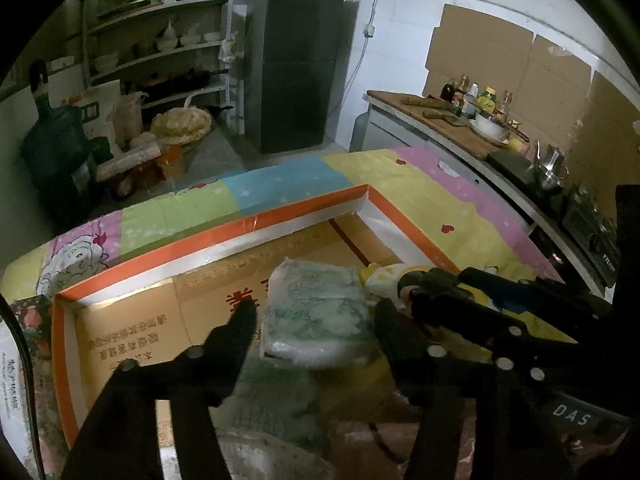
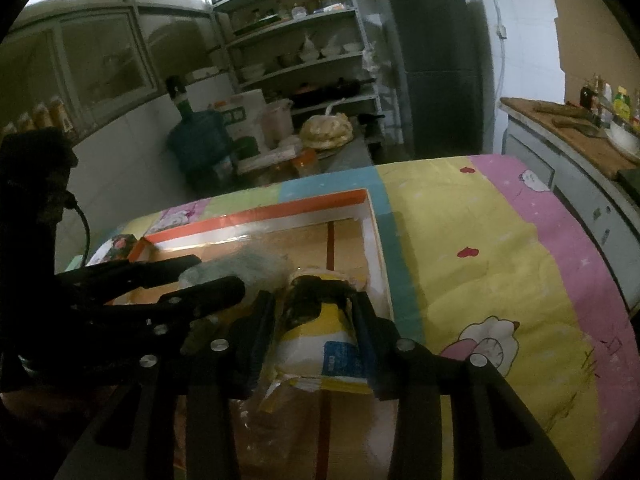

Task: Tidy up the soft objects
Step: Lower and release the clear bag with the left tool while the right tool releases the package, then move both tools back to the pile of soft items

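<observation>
A shallow cardboard box with an orange rim point(image 1: 280, 216) point(image 2: 260, 214) lies on the table. Inside it rests a pale green-and-white soft tissue pack point(image 1: 316, 300). My left gripper point(image 1: 314, 314) is open, its fingertips standing a little clear of the pack on either side. To its right in the box lies a yellow-and-white soft pack point(image 2: 316, 332) point(image 1: 384, 276). My right gripper point(image 2: 312, 306) has a pad against each side of that pack, low in the box's near right part. The left gripper's fingers point(image 2: 236, 284) show at the left of the right wrist view.
A bright patchwork cartoon cloth point(image 2: 480, 260) covers the table. A small floral carton point(image 2: 120, 246) sits past the box's left end. A counter with bottles and a kettle point(image 1: 550, 164) runs along the right. A fridge point(image 1: 296, 80), shelves and a water jug point(image 1: 56, 148) stand behind.
</observation>
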`<state>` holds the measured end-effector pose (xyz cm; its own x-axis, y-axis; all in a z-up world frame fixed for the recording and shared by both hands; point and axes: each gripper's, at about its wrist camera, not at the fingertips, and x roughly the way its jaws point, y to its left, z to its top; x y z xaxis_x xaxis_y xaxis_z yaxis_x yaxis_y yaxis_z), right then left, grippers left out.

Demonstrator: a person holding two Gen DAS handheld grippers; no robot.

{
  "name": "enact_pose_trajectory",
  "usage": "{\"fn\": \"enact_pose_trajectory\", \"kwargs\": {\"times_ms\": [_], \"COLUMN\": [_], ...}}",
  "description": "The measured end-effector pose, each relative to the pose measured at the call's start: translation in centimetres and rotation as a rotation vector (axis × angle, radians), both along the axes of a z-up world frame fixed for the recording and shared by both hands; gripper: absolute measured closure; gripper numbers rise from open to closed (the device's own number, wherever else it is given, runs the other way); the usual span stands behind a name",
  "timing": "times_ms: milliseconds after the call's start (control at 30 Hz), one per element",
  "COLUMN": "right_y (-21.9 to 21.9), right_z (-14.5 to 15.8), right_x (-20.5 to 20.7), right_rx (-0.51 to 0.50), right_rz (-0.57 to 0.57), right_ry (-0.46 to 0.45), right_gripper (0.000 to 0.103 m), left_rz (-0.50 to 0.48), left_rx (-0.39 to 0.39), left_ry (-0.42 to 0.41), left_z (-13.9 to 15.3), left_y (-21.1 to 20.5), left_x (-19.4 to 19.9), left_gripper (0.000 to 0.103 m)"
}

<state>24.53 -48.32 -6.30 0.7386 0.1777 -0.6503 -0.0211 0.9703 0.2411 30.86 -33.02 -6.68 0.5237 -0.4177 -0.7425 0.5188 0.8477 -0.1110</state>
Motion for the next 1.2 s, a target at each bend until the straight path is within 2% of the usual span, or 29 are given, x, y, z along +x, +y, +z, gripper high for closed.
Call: {"fn": "enact_pose_trajectory", "kwargs": {"times_ms": [133, 300, 467, 733, 867, 1200], "right_y": [-0.1, -0.3, -0.4, -0.3, 0.4, 2.4], "right_z": [0.0, 0.5, 1.1, 2.2, 3.1, 5.0], "right_x": [-0.1, -0.8, -1.5, -2.9, -3.8, -5.8], "right_rx": [0.001, 0.005, 0.007, 0.015, 0.013, 0.016], "right_rz": [-0.007, -0.019, -0.033, -0.048, -0.051, -0.03], "right_ry": [-0.009, -0.033, -0.05, -0.073, -0.1, -0.147], "right_gripper": [0.053, 0.044, 0.042, 0.041, 0.034, 0.032], "left_rz": [0.007, 0.02, 0.027, 0.032, 0.035, 0.059], "left_rx": [-0.008, -0.034, -0.056, -0.078, -0.089, -0.096], "left_ry": [-0.018, -0.044, -0.068, -0.108, -0.14, -0.21], "left_z": [0.6, 1.5, 2.3, 4.0, 5.2, 7.7], "left_y": [0.3, 1.1, 2.0, 3.1, 3.8, 5.8], "left_x": [-0.3, -0.7, -1.2, -2.8, -3.8, -6.1], "left_gripper": [0.034, 0.025, 0.017, 0.017, 0.017, 0.017]}}
